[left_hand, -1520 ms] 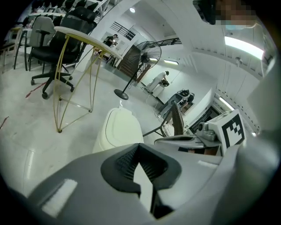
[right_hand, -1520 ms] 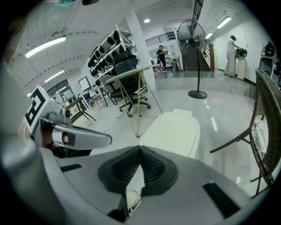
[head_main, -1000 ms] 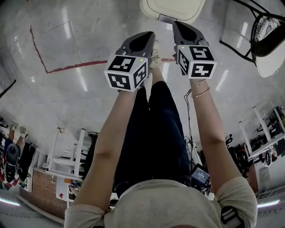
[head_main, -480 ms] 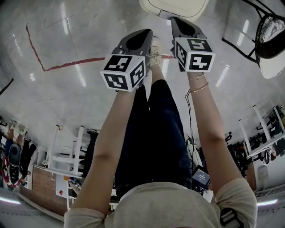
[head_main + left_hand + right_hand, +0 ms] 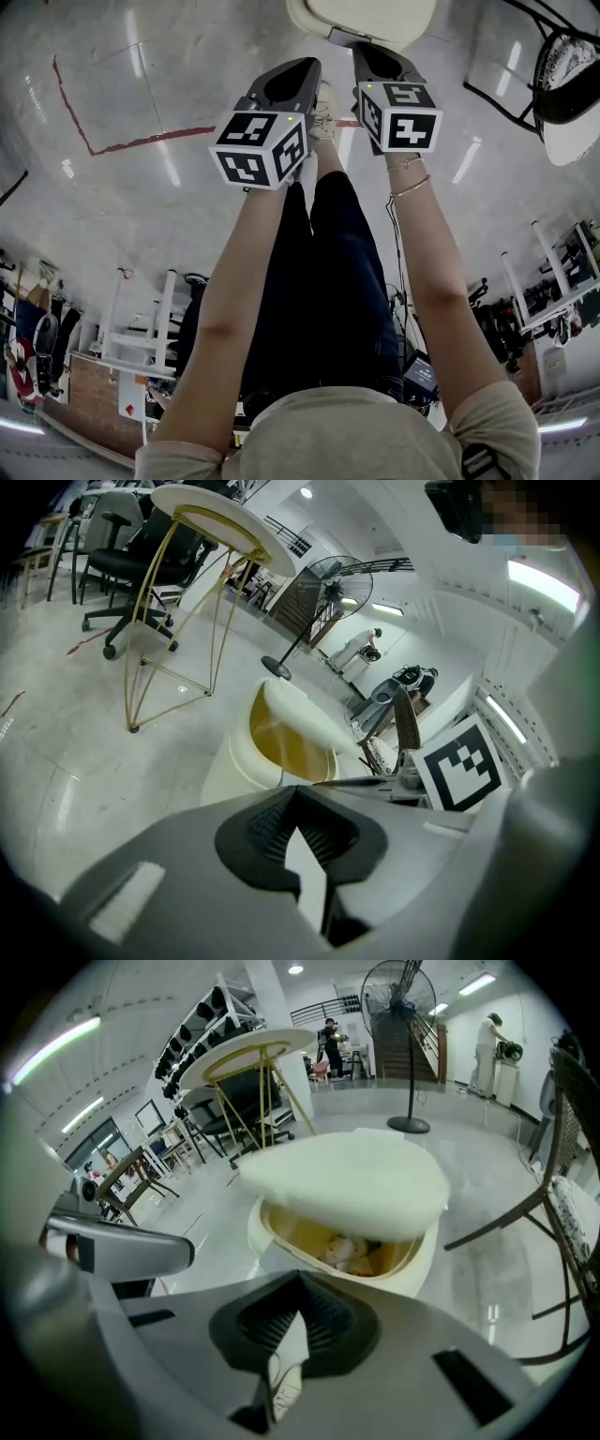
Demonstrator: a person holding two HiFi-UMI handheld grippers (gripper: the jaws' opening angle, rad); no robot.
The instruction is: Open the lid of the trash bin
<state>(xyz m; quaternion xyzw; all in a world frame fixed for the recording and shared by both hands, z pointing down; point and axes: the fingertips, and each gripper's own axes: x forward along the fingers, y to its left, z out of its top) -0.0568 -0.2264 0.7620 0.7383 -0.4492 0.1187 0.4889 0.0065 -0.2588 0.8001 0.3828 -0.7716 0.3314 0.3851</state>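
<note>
The cream trash bin [image 5: 361, 19] stands on the floor at the top of the head view. Its lid [image 5: 347, 1185] is tilted up at the front, and crumpled waste shows inside [image 5: 352, 1251]. In the left gripper view the bin [image 5: 234, 766] shows a yellowish inside under the raised lid [image 5: 300, 714]. My left gripper [image 5: 307, 67] and right gripper [image 5: 364, 49] are held out side by side, short of the bin and touching nothing. Both sets of jaws meet at the tips with nothing between them [image 5: 295, 791] [image 5: 300, 1277]. A shoe [image 5: 325, 105] shows between the grippers.
A black wire chair [image 5: 562, 84] with a pale cushion stands right of the bin. A round table on gold legs [image 5: 253, 1049] and office chairs [image 5: 122, 564] are behind it, and a standing fan [image 5: 398, 988] farther back. A red tape line [image 5: 141, 141] marks the floor at the left.
Both grippers have crept a little forward toward the bin, the right one shifting slightly left. The jaws have stayed as they were.
</note>
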